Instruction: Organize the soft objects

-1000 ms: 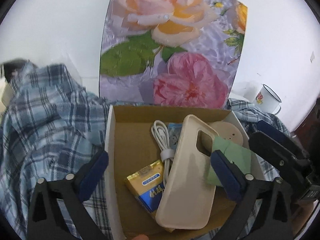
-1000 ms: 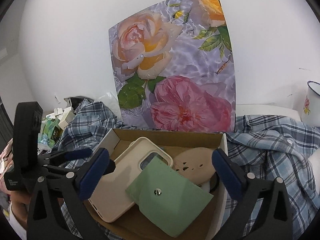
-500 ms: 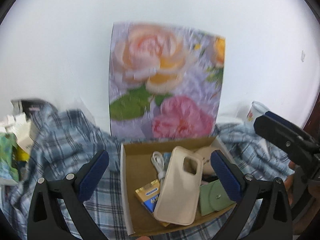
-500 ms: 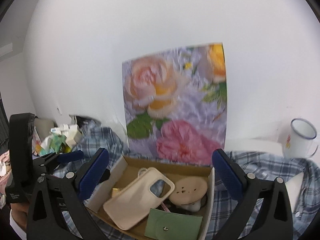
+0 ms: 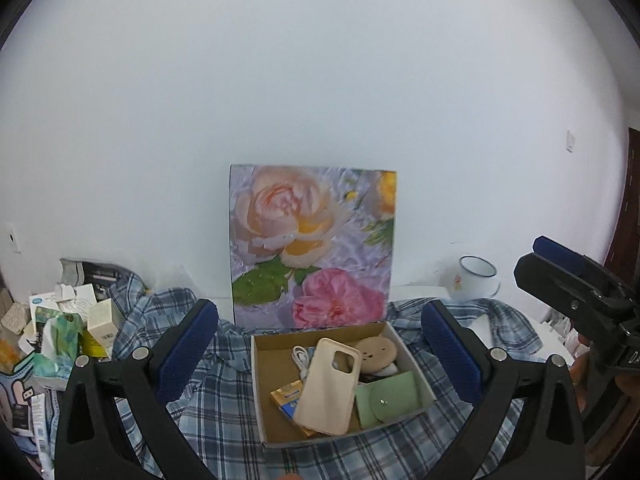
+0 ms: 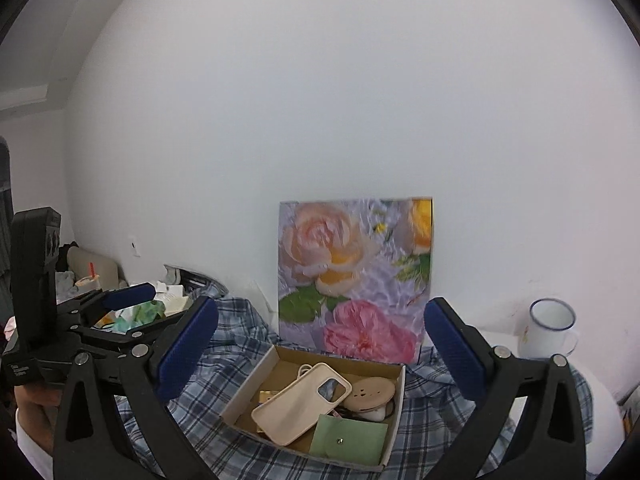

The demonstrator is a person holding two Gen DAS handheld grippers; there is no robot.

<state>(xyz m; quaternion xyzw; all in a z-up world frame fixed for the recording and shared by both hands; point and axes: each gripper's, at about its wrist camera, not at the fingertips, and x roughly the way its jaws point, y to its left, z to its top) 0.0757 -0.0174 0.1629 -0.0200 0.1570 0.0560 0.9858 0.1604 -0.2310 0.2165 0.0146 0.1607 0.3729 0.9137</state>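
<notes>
An open cardboard box [image 5: 276, 380] [image 6: 272, 380] rests on a blue plaid shirt [image 5: 216, 408] [image 6: 224, 344]. In it lie a cream phone case [image 5: 330, 388] [image 6: 300, 404], a green snap pouch [image 5: 386, 398] [image 6: 348, 438], a round beige pad [image 5: 376, 354] [image 6: 370, 392], a white cable [image 5: 301, 358] and a yellow packet [image 5: 286, 396]. My left gripper [image 5: 320, 350] [image 6: 120, 308] is held open, back from the box, holding nothing. My right gripper [image 6: 320, 350] [image 5: 576, 292] is also open and holds nothing, well above the box.
A floral picture board [image 5: 312, 244] [image 6: 356, 276] leans on the white wall behind the box. A white enamel mug [image 5: 476, 280] [image 6: 550, 328] stands at the right. Several small cartons and packets [image 5: 60, 328] crowd the left side.
Both grippers have drawn back and upward from the box, which now looks much smaller. The green pouch stays lying in the box's near right corner.
</notes>
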